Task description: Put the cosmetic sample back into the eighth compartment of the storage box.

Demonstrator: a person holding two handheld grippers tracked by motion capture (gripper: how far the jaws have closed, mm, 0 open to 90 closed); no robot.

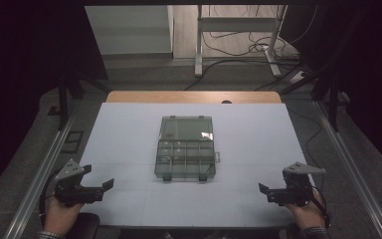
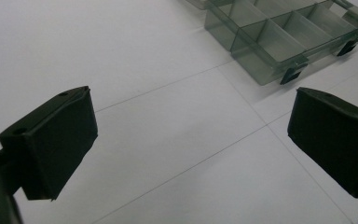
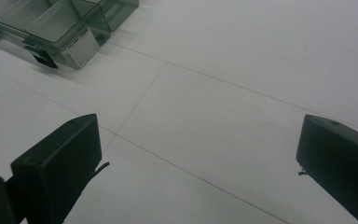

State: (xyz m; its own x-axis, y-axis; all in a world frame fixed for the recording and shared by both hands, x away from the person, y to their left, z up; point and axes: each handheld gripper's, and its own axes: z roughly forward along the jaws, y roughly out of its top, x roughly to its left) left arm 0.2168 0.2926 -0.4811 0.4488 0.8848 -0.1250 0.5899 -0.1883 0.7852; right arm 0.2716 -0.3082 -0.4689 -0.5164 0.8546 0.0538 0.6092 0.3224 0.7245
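The box (image 1: 185,148) lies open in the middle of the high view, on the white table (image 1: 129,129), its lid folded back toward the top of the frame and its compartment tray toward me, so the open box runs long from bottom to top of the frame. My left gripper (image 1: 102,188) sits at the lower left, my right gripper (image 1: 266,192) at the lower right, both well apart from the box and both holding nothing, jaws spread wide. In the left gripper view the tray's near corner and its two dark latches (image 2: 291,74) show at the upper right, so the box lies ahead and to the right of those fingers. In the right gripper view the tray's corner (image 3: 60,32) shows at the upper left, ahead and to the left. Neither hand looks clearly nearer; I judge the box about midway between them. A small white label (image 3: 85,47) sits on the tray's end wall, its print too small to read. I see no other writing.
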